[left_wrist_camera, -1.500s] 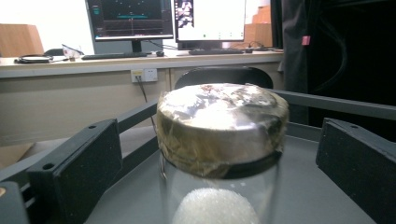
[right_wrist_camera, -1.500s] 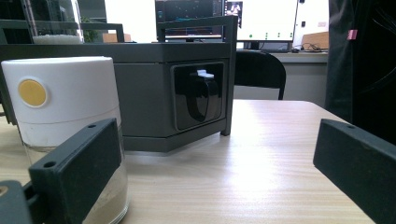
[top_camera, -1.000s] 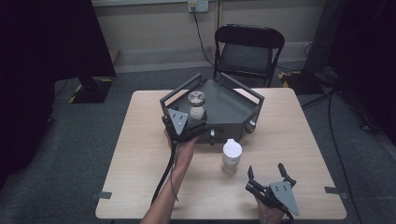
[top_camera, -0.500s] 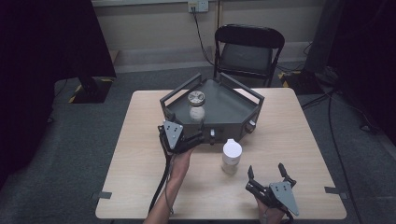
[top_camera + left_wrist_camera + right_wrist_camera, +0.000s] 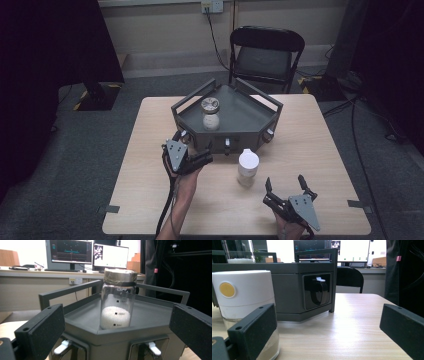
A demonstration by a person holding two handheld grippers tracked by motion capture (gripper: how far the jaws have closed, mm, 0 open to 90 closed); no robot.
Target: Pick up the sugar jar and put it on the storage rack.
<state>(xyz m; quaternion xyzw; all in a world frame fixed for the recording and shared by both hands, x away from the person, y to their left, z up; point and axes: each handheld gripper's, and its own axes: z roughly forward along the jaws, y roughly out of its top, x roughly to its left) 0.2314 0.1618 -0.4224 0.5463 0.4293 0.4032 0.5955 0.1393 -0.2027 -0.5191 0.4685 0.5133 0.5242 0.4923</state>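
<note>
A clear glass jar (image 5: pixel 210 114) with a metal lid and white grains inside stands upright in the dark grey tray (image 5: pixel 260 117) at the table's far middle. My left gripper (image 5: pixel 195 146) is open just in front of the tray's near left wall, apart from the jar. In the left gripper view the jar (image 5: pixel 118 300) stands beyond the tray rim (image 5: pixel 82 326), between my spread jaws. A white-lidded jar (image 5: pixel 248 167) stands on the table in front of the tray. My right gripper (image 5: pixel 285 181) is open near the front edge, empty, with that jar (image 5: pixel 244 295) ahead on its left.
The wooden table (image 5: pixel 325 150) has bare room on both sides of the tray. White latches (image 5: pixel 61 347) sit in the tray's front wall, one seen as a black recess (image 5: pixel 318 290). A black folding chair (image 5: pixel 265 50) stands behind the table.
My left gripper has drawn back from the glass jar toward the near left, leaving it standing in the tray. The right gripper has stayed still.
</note>
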